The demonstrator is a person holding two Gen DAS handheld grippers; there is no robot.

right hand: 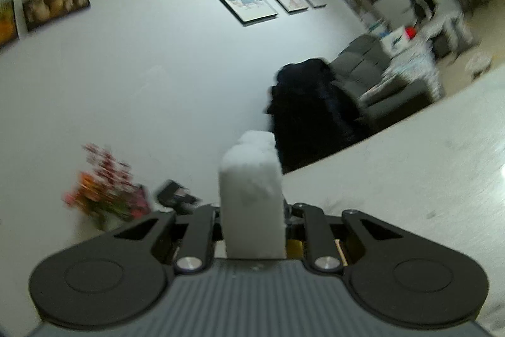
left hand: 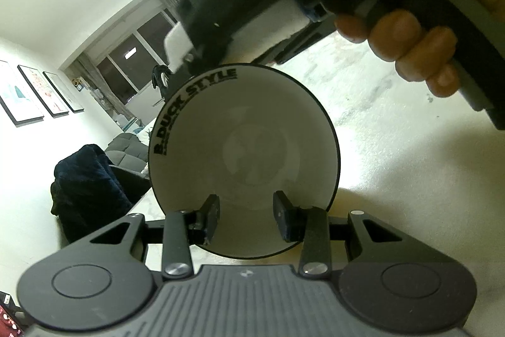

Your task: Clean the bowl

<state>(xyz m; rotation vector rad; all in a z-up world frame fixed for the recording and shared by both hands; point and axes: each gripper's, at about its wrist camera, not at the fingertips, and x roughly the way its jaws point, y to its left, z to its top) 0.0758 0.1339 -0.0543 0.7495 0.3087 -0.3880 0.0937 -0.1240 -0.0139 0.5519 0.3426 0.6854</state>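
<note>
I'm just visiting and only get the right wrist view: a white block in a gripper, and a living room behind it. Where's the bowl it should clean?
Observer: It is in the left wrist view. The bowl fills the middle, with its white inside facing the camera.
Operator: Is something holding it?
Observer: The left gripper reaches in over its near rim. I cannot tell whether it grips.
Operator: And my white block?
Observer: That sponge is at the bowl's upper rim, beside the black lettering. Whether they touch is unclear.
</note>
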